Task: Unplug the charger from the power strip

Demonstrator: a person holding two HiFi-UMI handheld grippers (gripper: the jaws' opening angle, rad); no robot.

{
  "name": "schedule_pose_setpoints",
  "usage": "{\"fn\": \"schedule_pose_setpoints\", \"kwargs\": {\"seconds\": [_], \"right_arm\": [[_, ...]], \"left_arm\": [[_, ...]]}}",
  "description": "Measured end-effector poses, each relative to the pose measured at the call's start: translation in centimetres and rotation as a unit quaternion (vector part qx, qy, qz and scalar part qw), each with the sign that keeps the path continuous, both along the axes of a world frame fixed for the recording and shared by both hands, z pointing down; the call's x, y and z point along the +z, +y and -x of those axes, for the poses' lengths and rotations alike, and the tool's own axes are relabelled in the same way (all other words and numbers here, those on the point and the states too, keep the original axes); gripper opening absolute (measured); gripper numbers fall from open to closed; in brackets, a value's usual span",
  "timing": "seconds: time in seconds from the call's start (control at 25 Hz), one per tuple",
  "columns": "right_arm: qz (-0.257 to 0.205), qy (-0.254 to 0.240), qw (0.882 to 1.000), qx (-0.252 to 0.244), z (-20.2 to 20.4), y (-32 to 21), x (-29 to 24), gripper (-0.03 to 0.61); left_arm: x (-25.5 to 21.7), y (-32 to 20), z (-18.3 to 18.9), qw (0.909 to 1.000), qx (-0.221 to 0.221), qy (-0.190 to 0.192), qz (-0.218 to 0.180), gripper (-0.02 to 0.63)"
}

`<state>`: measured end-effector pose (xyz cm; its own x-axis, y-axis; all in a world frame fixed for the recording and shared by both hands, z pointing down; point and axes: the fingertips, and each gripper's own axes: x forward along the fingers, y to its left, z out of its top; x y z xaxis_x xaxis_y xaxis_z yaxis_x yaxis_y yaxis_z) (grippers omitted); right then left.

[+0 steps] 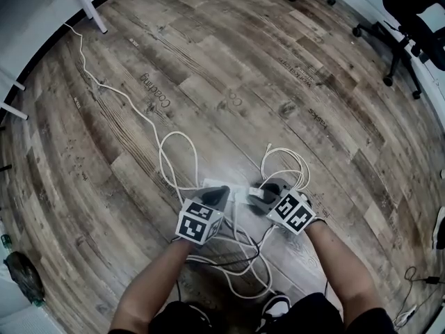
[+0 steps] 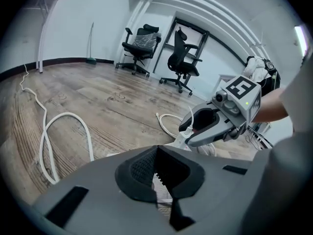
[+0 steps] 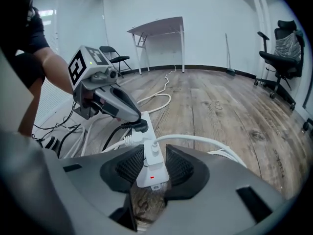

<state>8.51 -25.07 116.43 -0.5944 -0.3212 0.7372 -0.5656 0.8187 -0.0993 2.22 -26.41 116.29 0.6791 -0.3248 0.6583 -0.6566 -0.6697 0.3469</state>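
White power strip (image 1: 238, 195) lies on wood floor (image 1: 229, 68), 6 o'clock from frame centre, between both grippers. Right gripper (image 3: 153, 164) is clenched on the white charger (image 3: 149, 152) plugged in at the strip's near end, pads against its sides, and the charger cable (image 3: 205, 142) runs off to 3 o'clock. Left gripper (image 3: 133, 118) has jaws pinched nearly together and grasps nothing. Its tip rests on the strip by a black plug (image 3: 138, 127).

Wood floor (image 1: 243, 68), worn planks. Black office chair (image 2: 141, 45) stands beside second chair (image 2: 182, 58) near white wall (image 2: 88, 13). White table (image 3: 157, 27) stands well apart.
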Motion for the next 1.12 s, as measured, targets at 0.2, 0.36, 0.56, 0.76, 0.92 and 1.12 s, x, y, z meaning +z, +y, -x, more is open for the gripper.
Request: {"fn": "schedule_pose_setpoints", "kwargs": {"seconds": [0.2, 0.36, 0.56, 0.76, 0.92, 1.12], "right_arm": [[-0.005, 0.003, 1.000, -0.026, 0.2, 0.4, -0.1, 0.121], [-0.025, 0.016, 0.998, -0.050, 0.5, 0.7, -0.2, 0.106], [-0.041, 0.018, 0.998, -0.052, 0.3, 0.9, -0.3, 0.104], [-0.051, 0.018, 0.997, -0.052, 0.2, 1.1, -0.5, 0.103], [-0.057, 0.007, 0.997, -0.050, 0.2, 1.4, -1.0, 0.101], [-0.066, -0.023, 0.997, -0.033, 0.4, 0.9, -3.0, 0.101]], "left_arm": [[0.1, -0.1, 0.0, 0.9993, -0.016, 0.003, 0.034, 0.021], [0.1, -0.3, 0.1, 0.9990, -0.016, -0.004, 0.042, 0.021], [0.2, -0.3, -0.1, 0.9993, -0.013, -0.018, 0.030, 0.021], [0.2, -0.3, -0.1, 0.9989, -0.021, -0.014, 0.039, 0.021], [0.3, 0.0, -0.1, 0.9988, -0.018, -0.027, 0.036, 0.021], [0.4, -0.1, 0.1, 0.9986, -0.028, -0.027, 0.035, 0.021]]}}
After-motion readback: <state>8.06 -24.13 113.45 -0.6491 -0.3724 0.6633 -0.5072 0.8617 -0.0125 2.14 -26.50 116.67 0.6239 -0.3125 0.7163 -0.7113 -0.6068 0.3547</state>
